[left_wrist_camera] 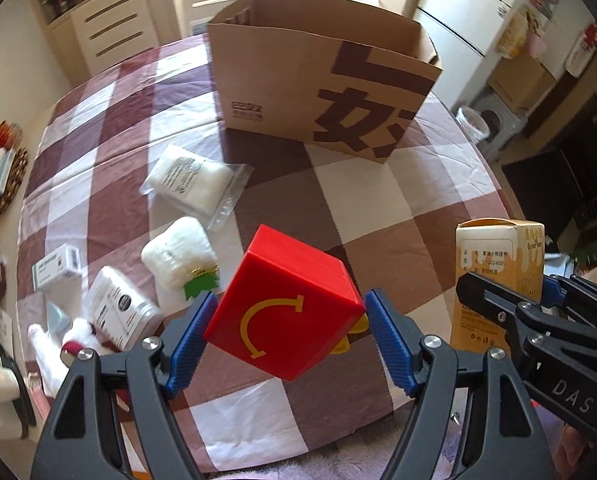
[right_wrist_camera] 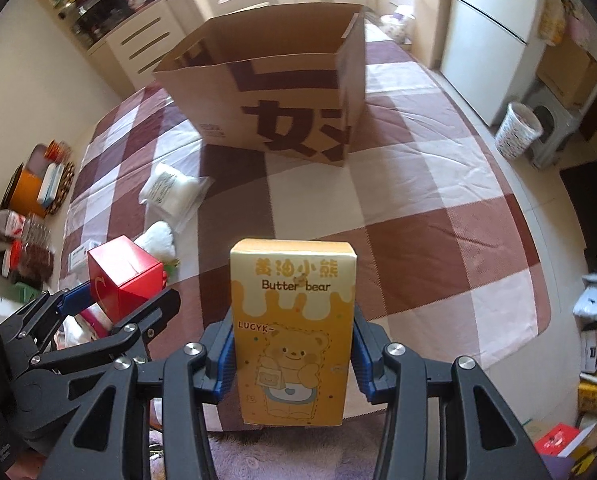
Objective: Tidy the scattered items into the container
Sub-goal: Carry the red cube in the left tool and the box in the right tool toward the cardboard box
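Observation:
My left gripper (left_wrist_camera: 286, 336) is shut on a red cube box (left_wrist_camera: 286, 304) with a yellow arrow, held tilted above the checked tablecloth (left_wrist_camera: 378, 208). My right gripper (right_wrist_camera: 292, 354) is shut on an upright yellow Butter bear box (right_wrist_camera: 292, 328); it also shows at the right of the left wrist view (left_wrist_camera: 498, 272). The open brown paper bag (left_wrist_camera: 322, 76) stands at the far side of the table, its mouth upward; it also shows in the right wrist view (right_wrist_camera: 270, 92). The red box shows at the left of the right wrist view (right_wrist_camera: 124, 280).
On the cloth lie a clear packet of white stuff (left_wrist_camera: 194, 180), a white plush piece (left_wrist_camera: 178, 252), a small white carton (left_wrist_camera: 56, 268) and a white jar (left_wrist_camera: 118, 312). Clutter lines the table's left edge (right_wrist_camera: 38, 188). A white bin (right_wrist_camera: 516, 130) stands on the floor.

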`<state>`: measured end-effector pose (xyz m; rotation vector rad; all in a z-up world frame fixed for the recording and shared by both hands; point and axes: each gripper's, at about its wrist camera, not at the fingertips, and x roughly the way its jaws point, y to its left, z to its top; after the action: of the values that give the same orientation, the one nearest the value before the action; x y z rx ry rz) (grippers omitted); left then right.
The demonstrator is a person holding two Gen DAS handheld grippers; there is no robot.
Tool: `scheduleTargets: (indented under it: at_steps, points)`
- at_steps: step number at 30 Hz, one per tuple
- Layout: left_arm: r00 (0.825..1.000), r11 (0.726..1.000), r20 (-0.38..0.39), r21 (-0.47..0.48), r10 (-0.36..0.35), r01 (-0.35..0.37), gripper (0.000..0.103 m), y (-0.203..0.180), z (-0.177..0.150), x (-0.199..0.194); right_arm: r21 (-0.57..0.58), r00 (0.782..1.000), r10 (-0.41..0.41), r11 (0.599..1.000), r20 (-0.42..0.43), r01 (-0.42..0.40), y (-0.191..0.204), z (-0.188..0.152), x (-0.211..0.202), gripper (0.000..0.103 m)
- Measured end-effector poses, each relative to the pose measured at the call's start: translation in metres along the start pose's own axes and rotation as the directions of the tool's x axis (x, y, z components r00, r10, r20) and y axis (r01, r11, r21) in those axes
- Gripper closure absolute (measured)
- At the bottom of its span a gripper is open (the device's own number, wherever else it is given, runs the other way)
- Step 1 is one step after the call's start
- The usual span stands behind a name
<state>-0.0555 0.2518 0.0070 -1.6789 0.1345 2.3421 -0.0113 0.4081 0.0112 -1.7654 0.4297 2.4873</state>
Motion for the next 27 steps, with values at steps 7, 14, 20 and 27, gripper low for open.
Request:
scheduleTargets:
  at_steps: [7, 14, 20, 27]
  points:
    - [0.999, 0.997, -0.028, 0.067, -0.023, 0.025, 0.026, -0.003, 0.016, 0.008, 0.074, 1.000, -0.028, 0.997, -0.003, 0.028, -0.006, 0.005, 0.003, 0.055]
    - [0.998, 0.992, -0.046, 0.120, -0.042, 0.047, 0.026, 0.001, 0.035, 0.017, 0.132, 0.998, -0.059, 0.989, -0.004, 0.059, -0.007, 0.017, 0.008, 0.055]
    - [0.997, 0.987, -0.059, 0.147, -0.052, 0.060, 0.026, 0.008, 0.047, 0.025, 0.156, 0.997, -0.081, 0.984, -0.005, 0.081, -0.003, 0.028, 0.013, 0.055]
    - [0.996, 0.984, -0.068, 0.162, -0.060, 0.071, 0.026, 0.016, 0.061, 0.032, 0.164, 0.996, -0.093, 0.982, -0.007, 0.093, 0.005, 0.040, 0.020, 0.055]
